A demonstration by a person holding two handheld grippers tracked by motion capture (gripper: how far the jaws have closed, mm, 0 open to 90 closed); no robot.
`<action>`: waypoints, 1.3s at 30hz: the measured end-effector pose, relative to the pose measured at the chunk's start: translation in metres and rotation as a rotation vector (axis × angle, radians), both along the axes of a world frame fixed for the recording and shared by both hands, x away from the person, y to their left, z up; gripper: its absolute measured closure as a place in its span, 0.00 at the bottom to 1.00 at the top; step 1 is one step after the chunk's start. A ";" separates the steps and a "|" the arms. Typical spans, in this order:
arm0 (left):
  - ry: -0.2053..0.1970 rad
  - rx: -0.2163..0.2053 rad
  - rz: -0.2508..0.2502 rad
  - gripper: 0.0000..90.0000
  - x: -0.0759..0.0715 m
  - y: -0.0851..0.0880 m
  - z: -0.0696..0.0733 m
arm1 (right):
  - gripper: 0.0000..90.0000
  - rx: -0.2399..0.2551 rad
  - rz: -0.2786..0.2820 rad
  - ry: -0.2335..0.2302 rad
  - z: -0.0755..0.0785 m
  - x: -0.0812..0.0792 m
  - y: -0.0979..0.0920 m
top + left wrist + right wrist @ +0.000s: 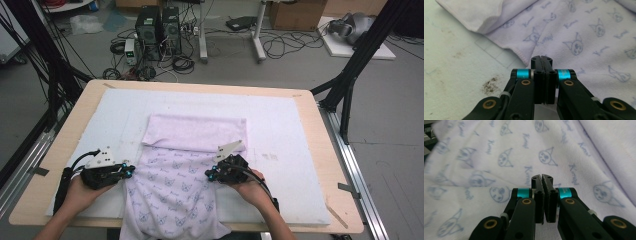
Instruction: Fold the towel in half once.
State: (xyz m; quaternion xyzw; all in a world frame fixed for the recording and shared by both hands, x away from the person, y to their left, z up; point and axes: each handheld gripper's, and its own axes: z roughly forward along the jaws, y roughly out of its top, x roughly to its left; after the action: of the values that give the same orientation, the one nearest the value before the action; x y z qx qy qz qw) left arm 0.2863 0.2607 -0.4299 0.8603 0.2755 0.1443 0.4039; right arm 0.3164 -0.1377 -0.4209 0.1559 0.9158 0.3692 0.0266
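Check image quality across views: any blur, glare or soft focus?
High view: even light, no glare, slightly soft; printed towel readable. Left gripper view: jaws sharp, mat stains clear, far towel soft. Right gripper view: jaws sharp, towel print blurs toward the edges.

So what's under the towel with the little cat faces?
The printed towel lies on a white mat covering the wooden table. Its near end hangs over the table edge. Anything directly beneath the cloth is covered and can't be seen.

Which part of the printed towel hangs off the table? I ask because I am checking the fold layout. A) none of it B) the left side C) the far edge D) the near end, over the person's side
D: in the high view the towel drapes over the near edge of the table, between the person's forearms.
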 end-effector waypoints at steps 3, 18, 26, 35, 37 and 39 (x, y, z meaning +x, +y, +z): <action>0.018 -0.006 -0.001 0.96 0.003 -0.002 -0.005 | 0.97 0.006 -0.007 0.040 -0.010 0.009 0.003; 0.003 -0.097 -0.069 0.62 -0.035 0.000 0.002 | 0.69 0.178 0.000 0.019 -0.002 -0.060 -0.042; 0.048 -0.036 -0.126 0.93 -0.036 -0.009 -0.017 | 0.98 0.076 0.076 0.040 -0.018 -0.063 -0.011; 0.048 -0.042 -0.112 0.94 -0.035 -0.005 -0.017 | 1.00 0.044 0.125 0.009 -0.006 -0.052 0.019; 0.048 -0.046 -0.106 0.93 -0.035 -0.004 -0.017 | 1.00 0.022 0.121 0.010 -0.010 -0.050 0.024; 0.049 -0.049 -0.102 0.91 -0.034 -0.004 -0.017 | 0.99 0.018 0.129 0.006 -0.012 -0.051 0.026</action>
State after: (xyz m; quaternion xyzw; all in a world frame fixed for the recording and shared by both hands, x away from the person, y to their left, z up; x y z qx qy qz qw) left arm 0.2519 0.2568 -0.4471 0.8663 0.2447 0.0957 0.4249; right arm 0.2655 -0.1113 -0.4332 0.0978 0.9207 0.3779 -0.0014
